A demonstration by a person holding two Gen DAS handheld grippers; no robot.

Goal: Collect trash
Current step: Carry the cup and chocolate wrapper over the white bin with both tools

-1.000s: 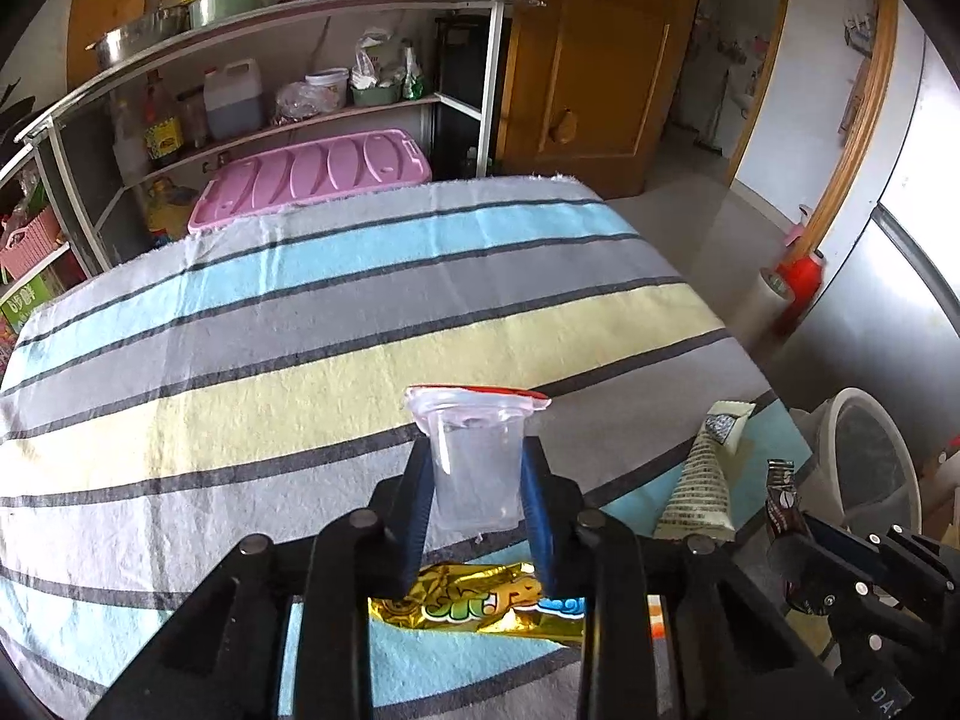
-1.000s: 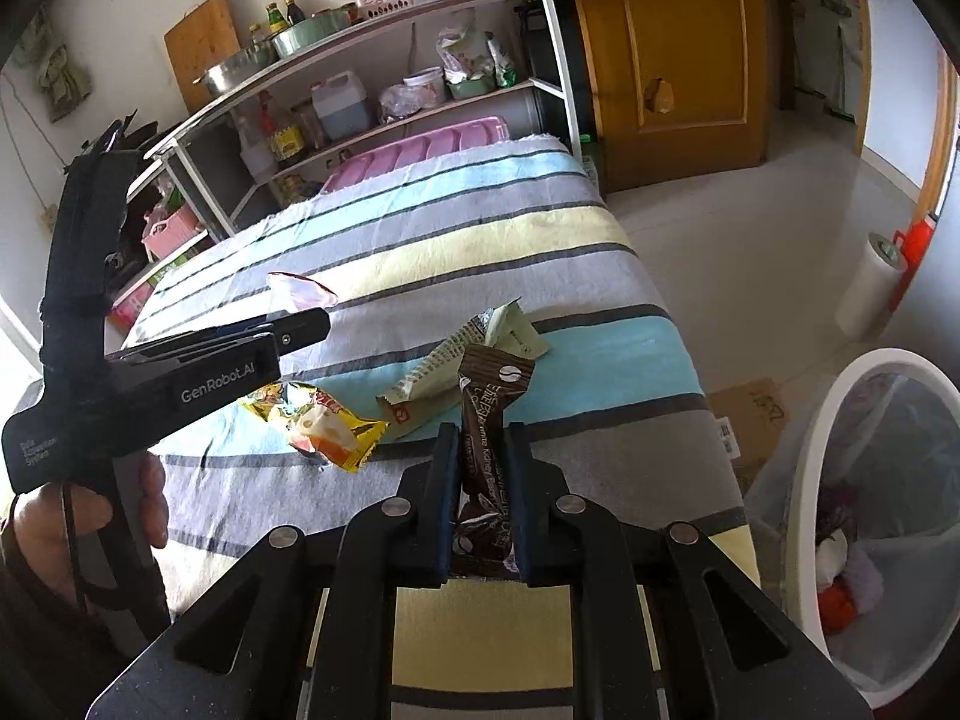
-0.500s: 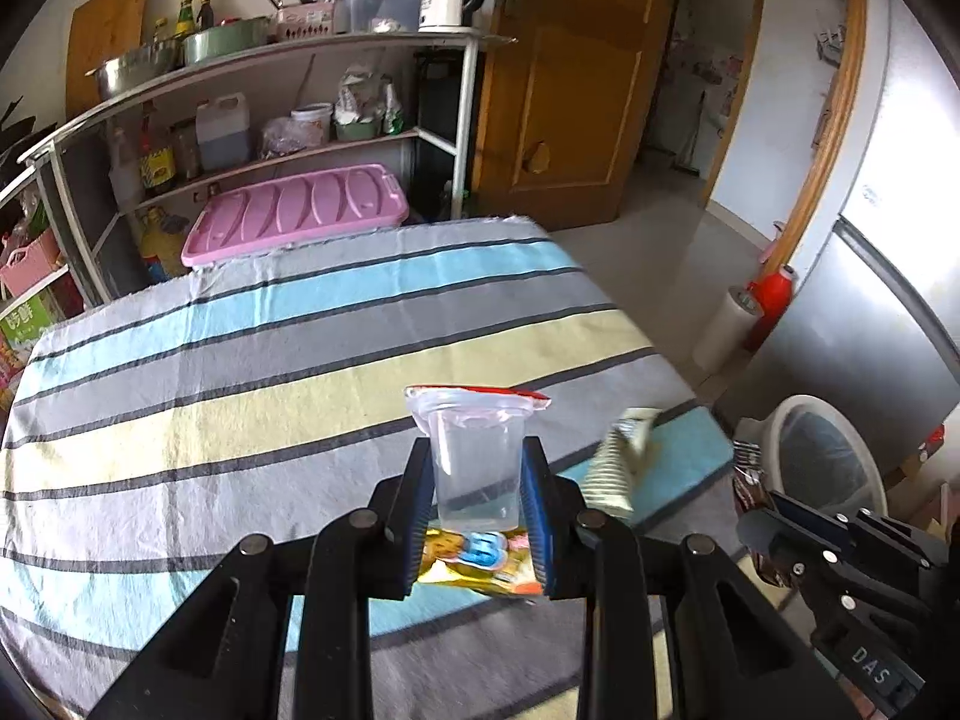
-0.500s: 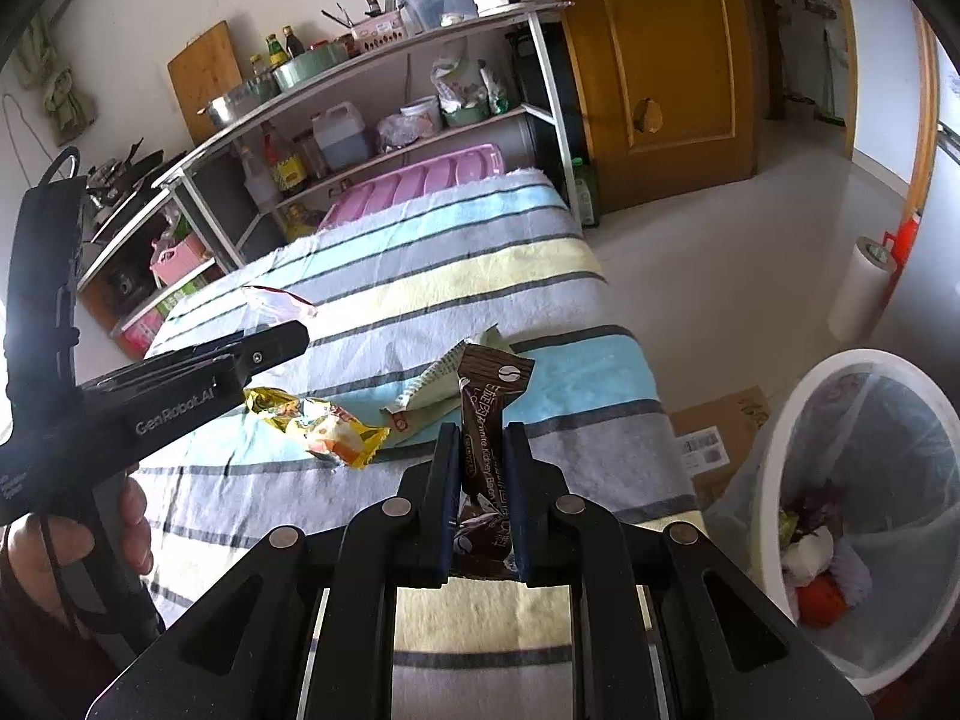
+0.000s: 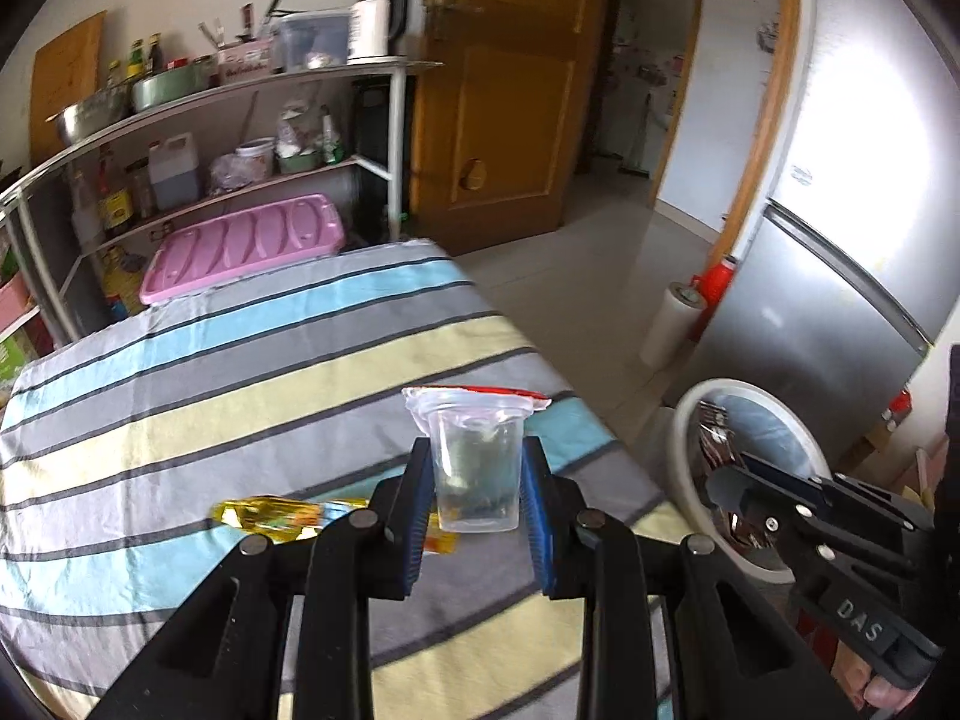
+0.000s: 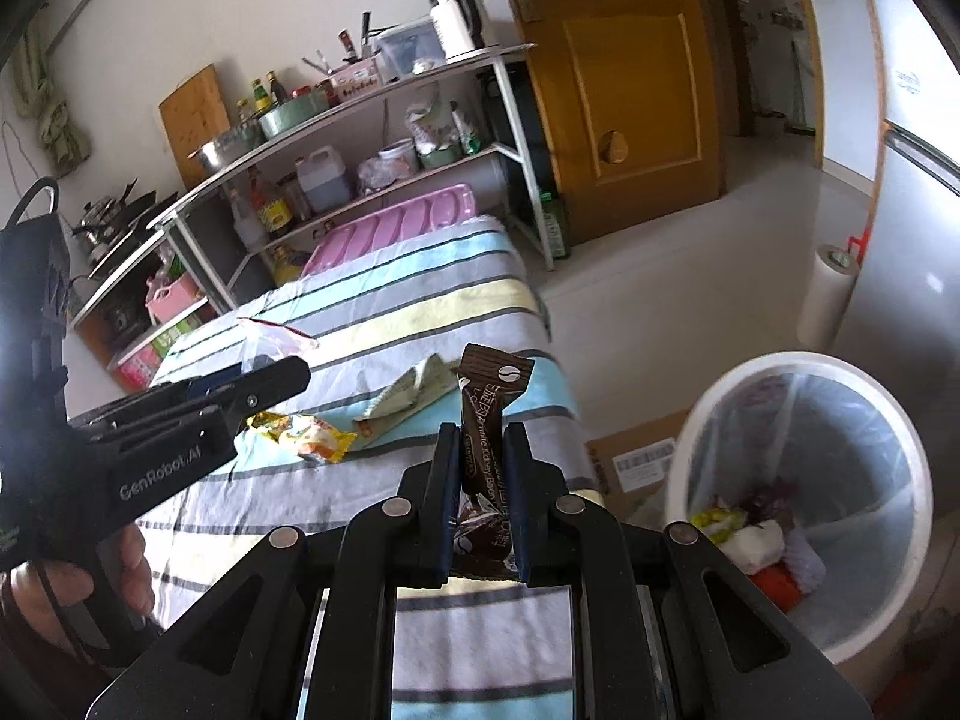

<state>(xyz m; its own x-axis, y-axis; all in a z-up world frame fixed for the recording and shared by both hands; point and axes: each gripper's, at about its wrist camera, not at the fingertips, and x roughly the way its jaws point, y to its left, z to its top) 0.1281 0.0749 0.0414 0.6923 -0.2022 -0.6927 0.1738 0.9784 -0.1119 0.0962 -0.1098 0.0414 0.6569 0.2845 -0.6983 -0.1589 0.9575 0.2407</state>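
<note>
My left gripper [image 5: 477,468] is shut on a clear plastic cup [image 5: 477,459] with a peeled red-edged lid, held above the striped table. My right gripper [image 6: 483,462] is shut on a brown coffee sachet [image 6: 489,414] and holds it upright, near the table's right edge and left of the white trash bin [image 6: 798,372]. The bin [image 5: 690,414] holds several scraps and stands on the floor right of the table. A yellow snack wrapper [image 6: 306,435] and a pale green wrapper [image 6: 408,399] lie on the cloth. The yellow wrapper [image 5: 270,516] lies just below the left gripper.
The striped tablecloth [image 5: 210,372] covers the table. A metal shelf rack [image 5: 228,102] with bottles and pots and a pink lid [image 5: 246,246] stand behind it. A cardboard box [image 6: 630,462], a white roll [image 6: 828,294] and a silver fridge [image 5: 840,300] are near the bin.
Both grippers have moved right, toward the bin, still holding the cup and the sachet. The bin looms larger in both views.
</note>
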